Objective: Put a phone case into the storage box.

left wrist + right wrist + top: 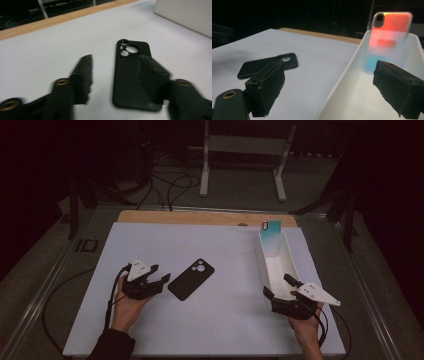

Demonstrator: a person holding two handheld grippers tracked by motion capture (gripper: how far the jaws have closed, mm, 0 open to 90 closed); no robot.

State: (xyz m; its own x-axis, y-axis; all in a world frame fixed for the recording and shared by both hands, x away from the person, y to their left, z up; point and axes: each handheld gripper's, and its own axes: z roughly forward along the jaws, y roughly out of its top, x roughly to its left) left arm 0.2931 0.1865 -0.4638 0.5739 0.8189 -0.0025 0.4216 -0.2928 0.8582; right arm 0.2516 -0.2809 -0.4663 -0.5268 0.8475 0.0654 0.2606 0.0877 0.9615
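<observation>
Item: black phone case (191,279), lying flat on the white table sheet (150,330), camera cut-out toward the far side, left of the white bin (291,265) and well apart from it.

Left gripper (161,281): hovering just beside the case's near-left end, jaws standing partly apart, holding nothing. In the left gripper view, the case (132,75) lying ahead, partly under the right-hand jaw, no pad pressing on it; picture blurred, so contact not certain.

Right gripper (278,287): resting at the near end of the bin, jaws wide, one to each side of the bin's left wall, gripping nothing.

Second item: translucent phone case (388,40), orange-to-blue tint, leaning upright against the bin's far wall.

Step in hand, by judgement: sorting cases into the bin; one stowed, the black one apparently waiting to be picked up.

Next move, by judgement: calling for lowering the left gripper over a short edge of the black case, bracketing it between both pads, closing firmly. Thin flat case on smooth sheet: likely sliding if nudged rather than pinched.
</observation>
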